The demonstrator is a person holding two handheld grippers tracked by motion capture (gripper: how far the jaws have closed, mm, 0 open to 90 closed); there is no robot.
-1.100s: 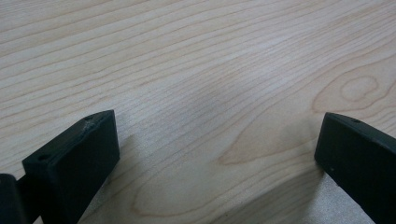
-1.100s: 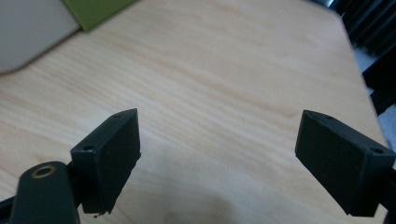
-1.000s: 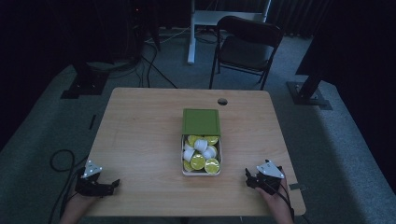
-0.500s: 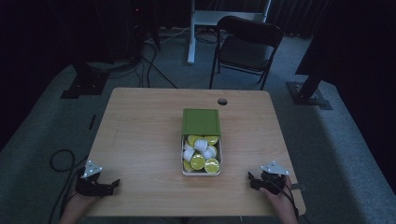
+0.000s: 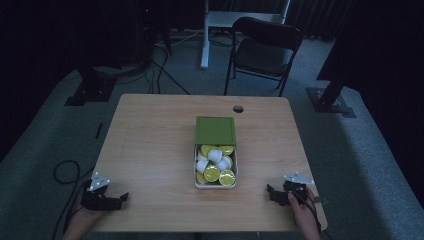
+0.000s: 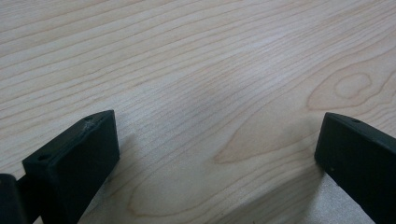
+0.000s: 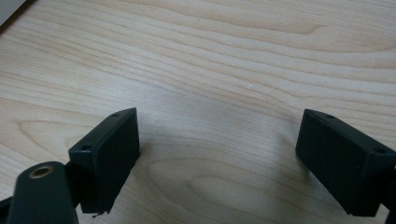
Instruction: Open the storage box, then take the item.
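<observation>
High view: above near edge, facing down over whole desk [image 5: 150, 140]. Gripper views: close, sharing its woodgrain.

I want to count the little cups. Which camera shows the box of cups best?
The high view: the white box of green-lidded cups sits mid-table, lid slid back. Both gripper views face bare wood between open jaws.

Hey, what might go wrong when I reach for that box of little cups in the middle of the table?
The cups lie heaped and crowded in the white box, so a claw might nudge neighbours or pinch two. Their round shapes may slip between flat jaws. Both the left claw and right claw sit open near the table edge, so the reach is long; a low approach might knock the box's green lid.
</observation>
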